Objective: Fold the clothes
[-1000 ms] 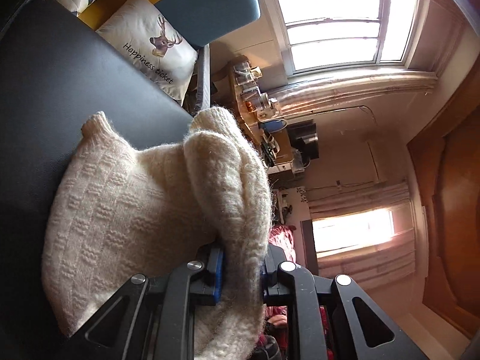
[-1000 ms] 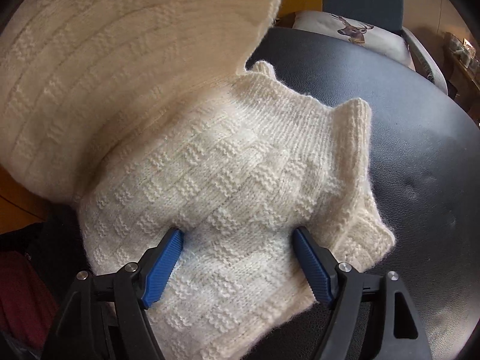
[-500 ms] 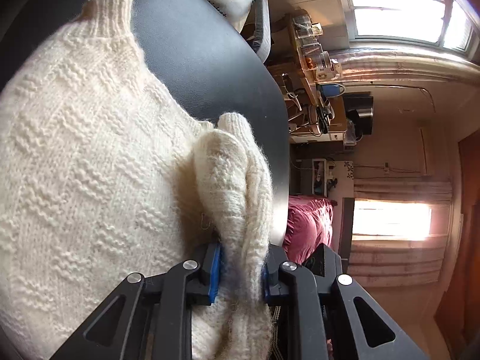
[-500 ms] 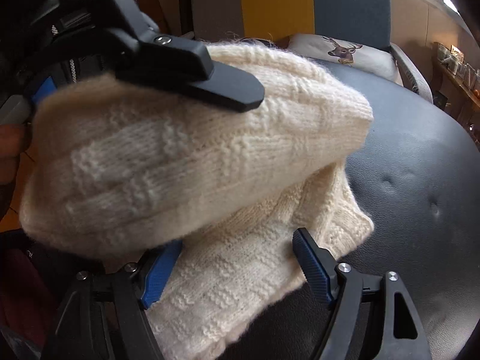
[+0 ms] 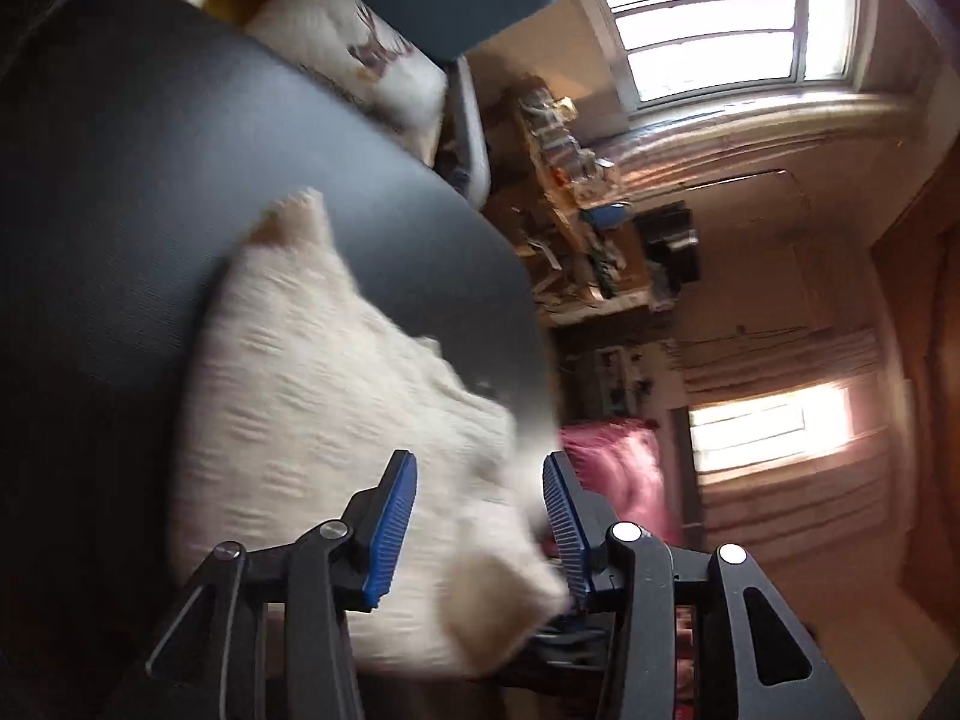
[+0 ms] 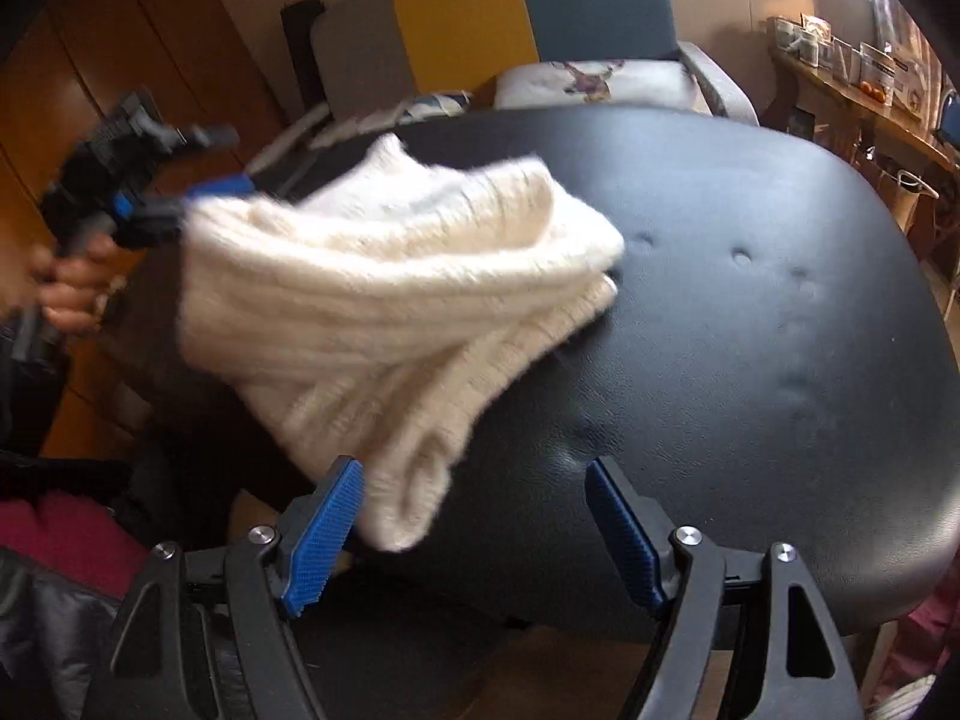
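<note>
Cream knitted sweater (image 6: 408, 294), bundled in loose folds, is seen lying on the black padded table (image 6: 750, 330), left of centre in the right wrist frame, one end drooping past the near edge. Motion blur noted throughout. Left gripper (image 5: 480, 516): jaws spread wide, knit between the blue pads (image 5: 390, 522) but not clamped. Right gripper (image 6: 474, 534): jaws wide apart, nothing held, lower centre of frame. A hand (image 6: 72, 288) is seen at the left edge. A deer-print cushion (image 6: 600, 81) rests on the chair (image 6: 522, 12) beyond the table.
</note>
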Available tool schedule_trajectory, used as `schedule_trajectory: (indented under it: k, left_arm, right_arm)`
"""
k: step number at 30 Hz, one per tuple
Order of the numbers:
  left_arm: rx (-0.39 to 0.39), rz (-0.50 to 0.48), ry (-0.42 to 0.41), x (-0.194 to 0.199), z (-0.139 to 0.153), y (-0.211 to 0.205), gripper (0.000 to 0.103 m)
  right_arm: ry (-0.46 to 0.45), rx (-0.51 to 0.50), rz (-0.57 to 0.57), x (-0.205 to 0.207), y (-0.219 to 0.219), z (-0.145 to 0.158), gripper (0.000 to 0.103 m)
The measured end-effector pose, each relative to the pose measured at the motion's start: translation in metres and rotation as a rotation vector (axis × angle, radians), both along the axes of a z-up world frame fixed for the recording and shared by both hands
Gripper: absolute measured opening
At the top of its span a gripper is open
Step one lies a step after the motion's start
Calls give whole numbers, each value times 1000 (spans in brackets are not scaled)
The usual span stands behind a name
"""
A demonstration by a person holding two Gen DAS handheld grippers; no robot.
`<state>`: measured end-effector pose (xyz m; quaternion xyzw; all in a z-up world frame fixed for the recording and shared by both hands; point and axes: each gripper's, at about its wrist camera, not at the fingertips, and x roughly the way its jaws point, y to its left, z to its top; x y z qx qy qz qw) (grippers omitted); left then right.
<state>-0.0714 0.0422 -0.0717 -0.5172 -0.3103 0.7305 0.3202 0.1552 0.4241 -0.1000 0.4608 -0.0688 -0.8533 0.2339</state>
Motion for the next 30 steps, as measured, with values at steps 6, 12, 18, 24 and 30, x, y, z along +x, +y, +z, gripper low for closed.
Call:
schedule_trajectory:
  k: [6,12,18,24,30]
  left_arm:
    - [-31,-33,39,22,-35,-28,44]
    - [-77,-78,79,34,-49,-11,44]
    - [-116,-176,210,29,-36,20,44]
    - [-115,-397,218,30,-54,66,44]
    - [-88,-377,245,37,-46,51,44]
  right_arm:
    - [70,-178,239,-59,-88,73,80]
    - [-182,-96,409,-94,-126,63,81]
    - [-472,-57,491,-98,-143,20,81]
    - [-518,-287,281,-64,-87,-46,80]
    - [-361,-442,107,-33,-49,-15,79]
